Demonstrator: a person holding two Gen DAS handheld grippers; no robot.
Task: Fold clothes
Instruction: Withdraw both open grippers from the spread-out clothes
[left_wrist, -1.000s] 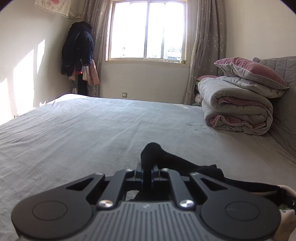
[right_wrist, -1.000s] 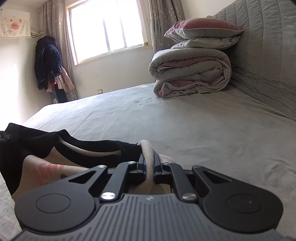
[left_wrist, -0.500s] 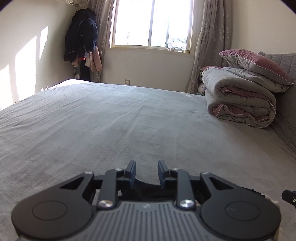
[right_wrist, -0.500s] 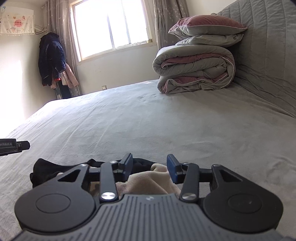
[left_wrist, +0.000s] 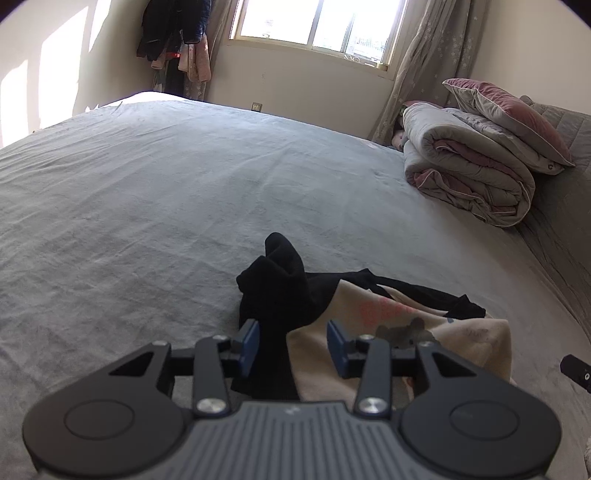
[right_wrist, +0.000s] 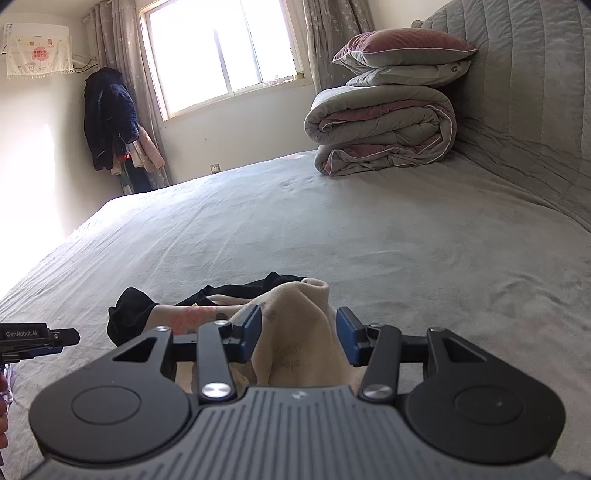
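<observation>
A cream and black garment (left_wrist: 373, 314) with a pink print lies crumpled on the grey bed (left_wrist: 166, 192), near its front edge. My left gripper (left_wrist: 291, 345) is open just above the garment's black part (left_wrist: 280, 291), its blue pads spread and holding nothing. My right gripper (right_wrist: 298, 334) is open too, with a raised cream fold (right_wrist: 295, 332) of the garment (right_wrist: 207, 314) standing loose between its pads. The tip of the left gripper (right_wrist: 40, 338) shows at the left edge of the right wrist view.
A folded grey and pink quilt (right_wrist: 380, 129) with pillows (right_wrist: 402, 46) on top sits at the far right of the bed against the padded headboard (right_wrist: 524, 103). Dark coats (right_wrist: 107, 118) hang in the corner beside the window (right_wrist: 221, 51).
Both grippers let go of the garment, opened, and have risen and tilted down. The garment dropped onto the bed and lies there crumpled.
</observation>
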